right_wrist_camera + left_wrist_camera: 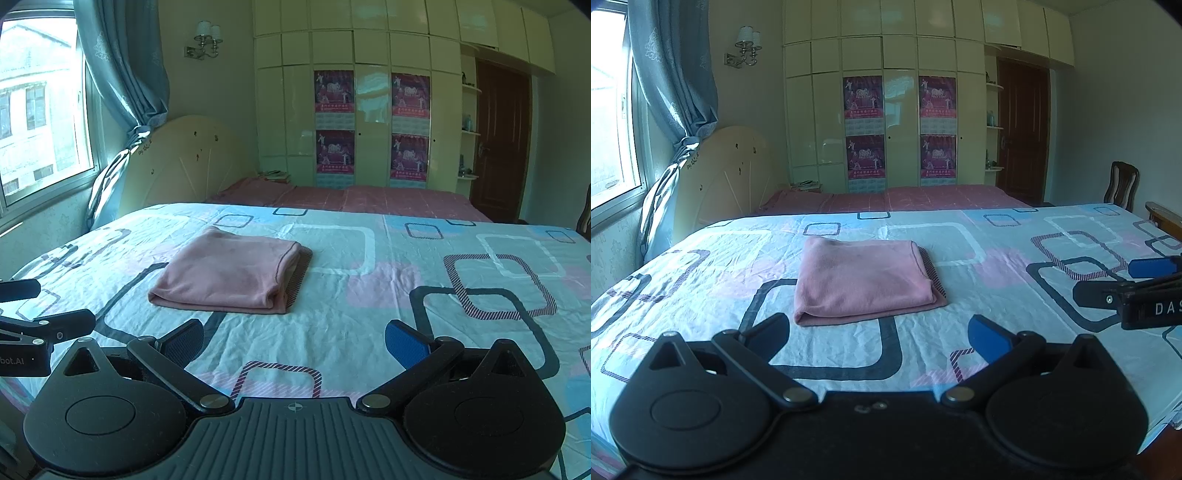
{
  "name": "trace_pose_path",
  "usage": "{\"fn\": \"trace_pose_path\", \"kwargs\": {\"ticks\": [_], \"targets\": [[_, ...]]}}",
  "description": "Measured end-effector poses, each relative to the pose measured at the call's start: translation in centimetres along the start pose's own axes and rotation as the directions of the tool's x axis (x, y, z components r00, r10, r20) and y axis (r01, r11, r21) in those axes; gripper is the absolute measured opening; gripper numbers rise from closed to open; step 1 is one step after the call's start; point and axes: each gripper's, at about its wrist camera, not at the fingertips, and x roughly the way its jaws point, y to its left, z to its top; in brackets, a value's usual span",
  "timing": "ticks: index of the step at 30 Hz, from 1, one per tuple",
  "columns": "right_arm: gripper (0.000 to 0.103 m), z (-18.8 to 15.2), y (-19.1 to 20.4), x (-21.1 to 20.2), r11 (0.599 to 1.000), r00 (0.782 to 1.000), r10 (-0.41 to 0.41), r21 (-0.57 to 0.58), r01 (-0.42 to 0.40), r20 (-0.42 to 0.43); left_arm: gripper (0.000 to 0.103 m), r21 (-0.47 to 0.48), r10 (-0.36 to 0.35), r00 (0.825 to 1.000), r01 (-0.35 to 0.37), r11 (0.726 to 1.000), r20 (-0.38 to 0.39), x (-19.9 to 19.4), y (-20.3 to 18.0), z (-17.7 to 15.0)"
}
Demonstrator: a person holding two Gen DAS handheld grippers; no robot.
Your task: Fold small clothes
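A pink garment [864, 280] lies folded into a flat rectangle on the patterned bed sheet [997, 251]; it also shows in the right wrist view [229, 275]. My left gripper [879, 336] is open and empty, held back from the garment's near edge. My right gripper [295, 341] is open and empty, near the front of the bed, to the right of the garment. The right gripper shows at the right edge of the left wrist view [1108, 280], and the left gripper at the left edge of the right wrist view [44, 302].
The bed runs toward a cream headboard [727, 173] at the far left. A window with blue curtain [672, 92] is on the left wall. White wardrobes with posters [901, 129], a brown door [1021, 129] and a wooden chair [1121, 184] stand behind.
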Motion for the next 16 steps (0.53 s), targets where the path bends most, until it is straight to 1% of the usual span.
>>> {"fn": "trace_pose_path", "kwargs": {"ticks": [6,11,13,16], "targets": [[0.103,0.1,0.1,0.2,1.000,1.000,0.004,-0.001,-0.004,-0.005,0.102,-0.002,0.004,1.000,-0.004,1.000,-0.005,0.3,0.3,0.0],[0.103,0.2,0.3,0.5,1.000,1.000,0.012,-0.013,-0.012,0.001,0.101,0.008,-0.019,1.000,0.019,1.000,0.002,0.5,0.3,-0.1],[0.103,0.2,0.5,0.7,1.000,1.000,0.014,-0.017,-0.014,0.001,0.101,0.015,-0.014,1.000,0.014,1.000,0.011,0.4,0.2,-0.1],[0.103,0.1,0.7,1.0,1.000,1.000,0.021,-0.017,-0.021,-0.005,0.102,0.007,-0.018,1.000,0.018,1.000,-0.001,0.7,0.3,-0.2]]}}
